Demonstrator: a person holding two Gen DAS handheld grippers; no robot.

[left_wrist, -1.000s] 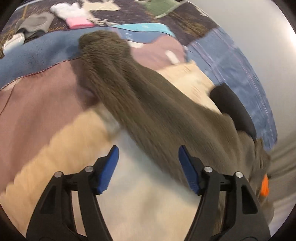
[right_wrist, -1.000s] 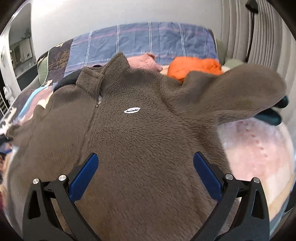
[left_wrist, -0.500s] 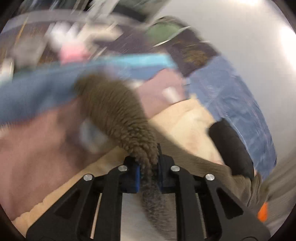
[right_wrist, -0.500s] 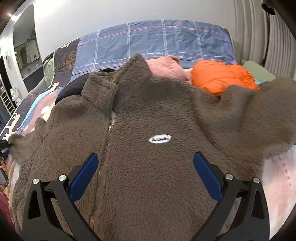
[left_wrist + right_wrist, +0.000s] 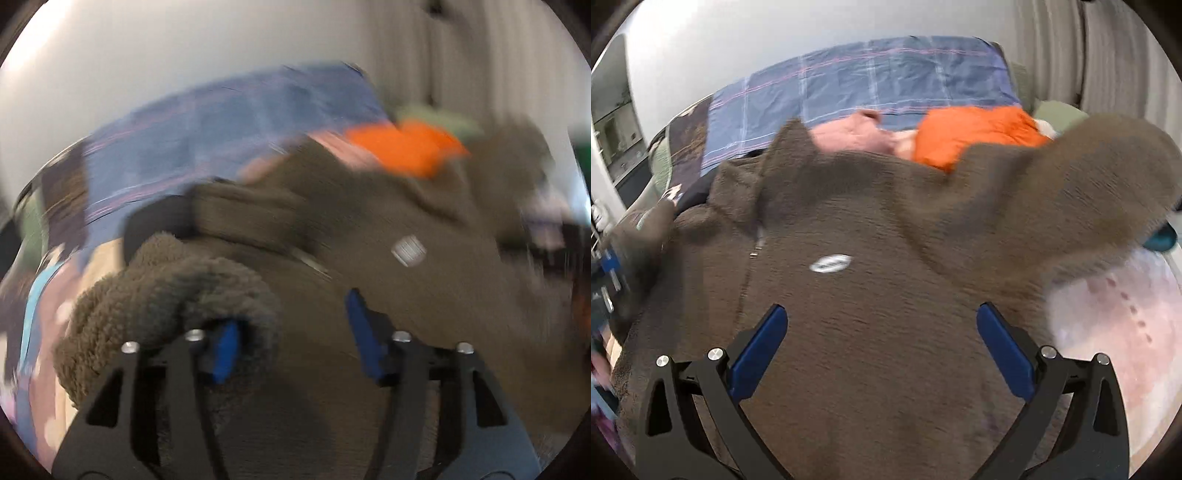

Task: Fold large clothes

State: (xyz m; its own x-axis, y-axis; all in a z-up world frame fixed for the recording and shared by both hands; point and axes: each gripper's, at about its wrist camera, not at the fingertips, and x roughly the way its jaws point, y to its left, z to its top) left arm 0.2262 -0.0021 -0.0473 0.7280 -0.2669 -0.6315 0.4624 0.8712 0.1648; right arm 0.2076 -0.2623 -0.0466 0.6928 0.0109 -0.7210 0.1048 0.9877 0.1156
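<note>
My left tool (image 5: 291,332) has just been opening; the brown fleece jacket's (image 5: 871,332) left sleeve (image 5: 166,284) is draped over one pad (image 5: 223,350), not pinched, and lies across the jacket's body, so I judge that first fold laid. My right tool (image 5: 882,354) hovers wide open over the chest, holding nothing. The right sleeve (image 5: 1089,192) still sticks outward, and the body fold remains. Farther off on the bed (image 5: 871,77) lies an orange garment (image 5: 975,133).
</note>
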